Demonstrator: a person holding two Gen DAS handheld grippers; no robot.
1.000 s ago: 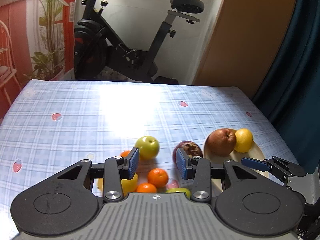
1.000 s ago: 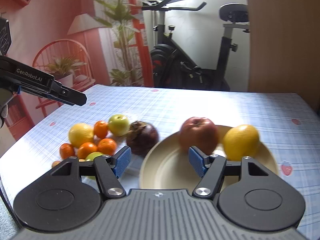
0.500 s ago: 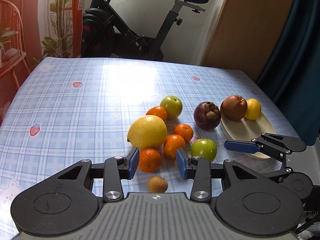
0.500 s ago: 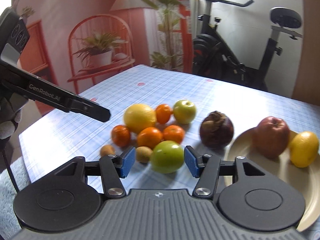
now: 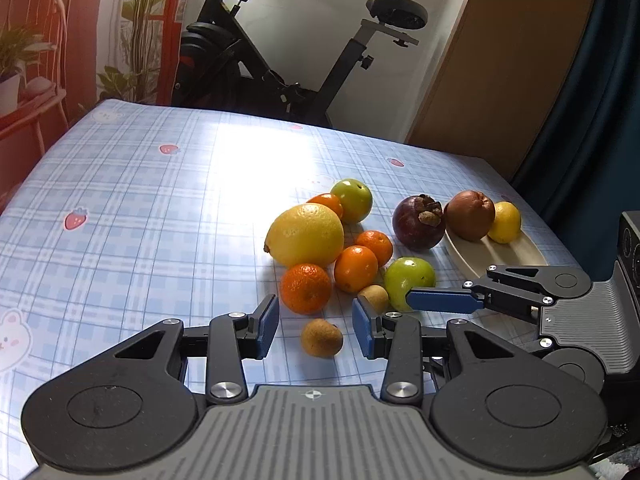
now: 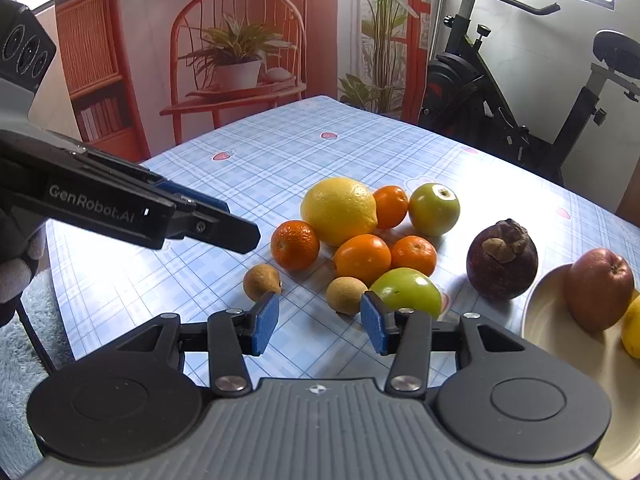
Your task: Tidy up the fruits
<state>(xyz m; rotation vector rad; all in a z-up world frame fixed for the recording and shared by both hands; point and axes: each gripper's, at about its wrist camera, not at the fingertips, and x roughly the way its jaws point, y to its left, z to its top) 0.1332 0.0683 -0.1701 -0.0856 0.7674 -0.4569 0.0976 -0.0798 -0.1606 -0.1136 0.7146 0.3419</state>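
In the left wrist view the left gripper [image 5: 315, 326] sat low at centre, its blue pads a modest way apart with nothing pressed between them; a small brown fruit [image 5: 322, 337] lay on the table [image 5: 140, 216] in the gap, touching neither pad. Just above it the loose pile filled the middle of the frame: a big lemon [image 5: 306, 235], four oranges, the nearest orange [image 5: 306, 288] just beyond the left pad, two green apples and a second brown fruit [image 5: 374, 297]. Right of the pile stood a mangosteen [image 5: 419, 222] beside the plate [image 5: 516, 252], which held a red apple [image 5: 471, 215] and a small lemon [image 5: 505, 222] at the right edge. The right gripper [image 5: 444, 301] reached in from the lower right, one blue pad lying in front of the near green apple [image 5: 408, 278]. In the right wrist view the right gripper [image 6: 320, 320] had its jaws closing on empty air, with the second brown fruit [image 6: 346, 295] and near green apple [image 6: 406, 292] just beyond its right pad and the first brown fruit [image 6: 262, 281] just beyond its left pad. The left gripper [image 6: 224, 220] came in from the left edge, above the table, its jaws seen side-on. An exercise bike [image 5: 280, 60] stood behind the table
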